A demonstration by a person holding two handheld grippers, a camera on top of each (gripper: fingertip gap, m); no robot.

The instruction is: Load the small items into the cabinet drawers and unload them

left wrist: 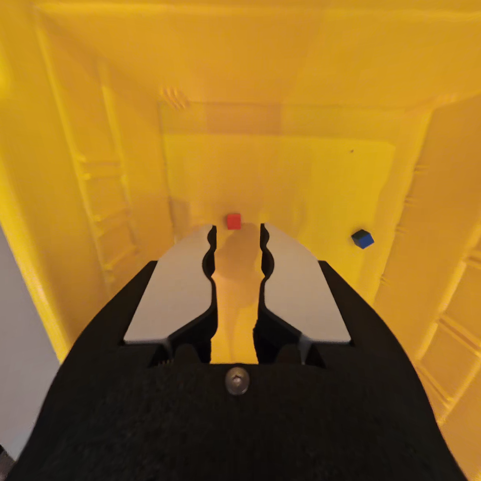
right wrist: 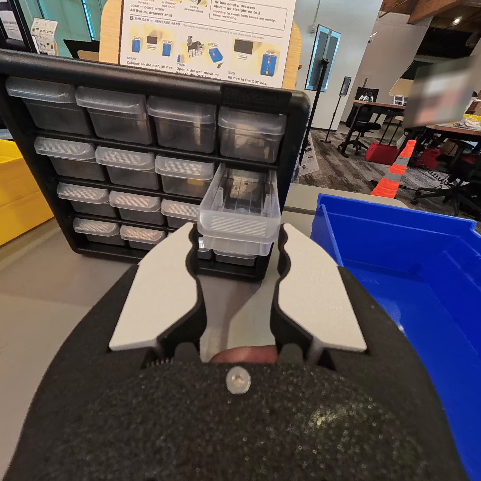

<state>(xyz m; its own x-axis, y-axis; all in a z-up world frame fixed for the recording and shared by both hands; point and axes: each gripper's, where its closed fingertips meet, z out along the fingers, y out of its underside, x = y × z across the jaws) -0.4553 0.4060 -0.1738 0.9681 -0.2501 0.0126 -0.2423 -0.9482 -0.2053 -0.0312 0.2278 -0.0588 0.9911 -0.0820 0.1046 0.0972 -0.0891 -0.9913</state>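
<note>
Black foam and grey fingers of the left hand-held gripper (left wrist: pixel 238 227) fill the near part of the left wrist view, its jaws parted by a moderate gap and holding nothing. It points down into a yellow bin (left wrist: pixel 286 78). Straight ahead of the tips, a touch left of the centre line and just beyond them, sits a small red cube (left wrist: pixel 233 221) on the bin floor. A blue cube (left wrist: pixel 362 238) lies well off to the right of the right finger, close to the bin's side wall. Being a cube, the red one has no long axis to line up with, so I judge a short advance forward with a slight shift left would bring it between the jaws.

On the other side, the right hand-held gripper (right wrist: pixel 236 229) is spread wide and empty, its tips either side of the clear pulled-out drawer (right wrist: pixel 239 216) of the black cabinet (right wrist: pixel 26 65) on the table (right wrist: pixel 52 286), with a blue bin (right wrist: pixel 390 234) to its right. Whether the fingers touch the drawer front I cannot tell
</note>
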